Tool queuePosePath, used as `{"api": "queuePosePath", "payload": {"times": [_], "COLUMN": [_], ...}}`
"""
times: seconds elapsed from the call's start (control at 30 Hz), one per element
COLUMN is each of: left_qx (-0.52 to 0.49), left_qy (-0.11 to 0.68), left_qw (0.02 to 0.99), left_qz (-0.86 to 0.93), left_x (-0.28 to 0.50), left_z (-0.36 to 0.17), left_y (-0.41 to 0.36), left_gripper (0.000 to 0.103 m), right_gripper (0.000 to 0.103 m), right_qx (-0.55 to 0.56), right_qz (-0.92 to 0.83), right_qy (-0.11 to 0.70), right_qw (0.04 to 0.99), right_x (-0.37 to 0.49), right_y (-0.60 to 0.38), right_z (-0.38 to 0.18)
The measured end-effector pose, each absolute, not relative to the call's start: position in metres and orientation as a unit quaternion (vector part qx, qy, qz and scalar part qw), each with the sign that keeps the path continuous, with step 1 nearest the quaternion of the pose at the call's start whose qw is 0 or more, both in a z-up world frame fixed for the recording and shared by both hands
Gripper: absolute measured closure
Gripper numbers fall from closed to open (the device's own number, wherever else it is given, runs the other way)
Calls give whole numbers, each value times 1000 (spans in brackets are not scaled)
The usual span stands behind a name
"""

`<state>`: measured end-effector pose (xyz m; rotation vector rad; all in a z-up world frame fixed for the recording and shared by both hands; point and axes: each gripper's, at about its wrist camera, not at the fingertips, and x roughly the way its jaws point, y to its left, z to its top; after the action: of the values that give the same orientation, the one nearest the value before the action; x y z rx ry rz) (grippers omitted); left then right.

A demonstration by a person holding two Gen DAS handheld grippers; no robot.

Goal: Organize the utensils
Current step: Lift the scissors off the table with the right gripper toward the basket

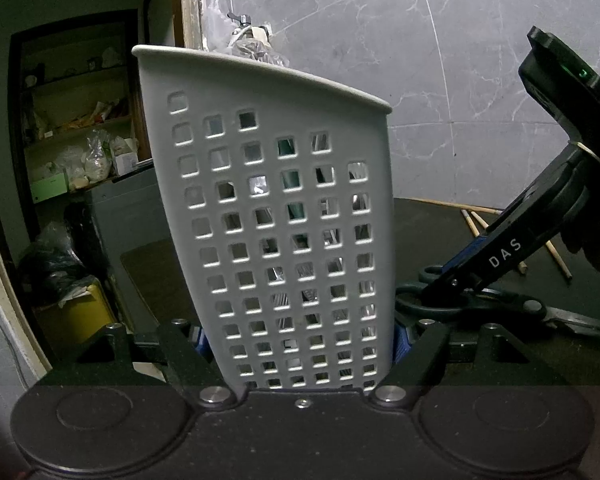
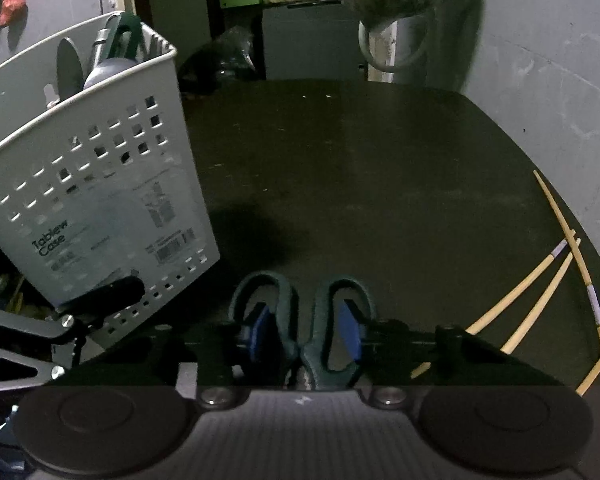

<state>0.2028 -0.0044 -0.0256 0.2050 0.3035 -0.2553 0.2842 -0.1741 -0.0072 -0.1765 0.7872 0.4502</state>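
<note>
Caddy (image 1: 268,216) is clamped steady by left gripper (image 1: 300,340) while scissors (image 2: 302,320) handles are pinched by right gripper (image 2: 302,326) for loading.

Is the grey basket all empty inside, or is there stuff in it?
Not empty. The grey basket already holds utensils: handles poke above its rim in the right wrist view, and shiny pieces show through its square holes.

Cluttered shelves (image 1: 76,128) stand beyond a yellow bin (image 1: 74,316) and marble wall (image 1: 440,60).
</note>
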Motion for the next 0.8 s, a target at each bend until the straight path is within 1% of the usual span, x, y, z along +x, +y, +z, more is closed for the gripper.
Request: {"api": "queuePosePath", "payload": {"times": [0.3,0.37,0.63,0.8], "left_qx": [99,99,97,98], "left_qy": [151,151,151,151], "left_qw": [975,975,975,975], "left_qz": [-127,-128,-130,-130], "left_x": [202,202,201,202], "left_z": [-28,-28,-30,-30], "left_y": [-3,-2,0,0], "left_gripper": [25,25,25,25], "right_gripper": [64,69,71,71], "right_qx": [-89,-90,-77,-62], "right_qz": [200,195,200,220], "right_qy": [382,378,378,351], "right_qw": [898,901,901,908], "right_x": [288,285,286,278], "right_y": [-170,-168,-172,-180], "right_z": [-8,-8,-7,-6]}}
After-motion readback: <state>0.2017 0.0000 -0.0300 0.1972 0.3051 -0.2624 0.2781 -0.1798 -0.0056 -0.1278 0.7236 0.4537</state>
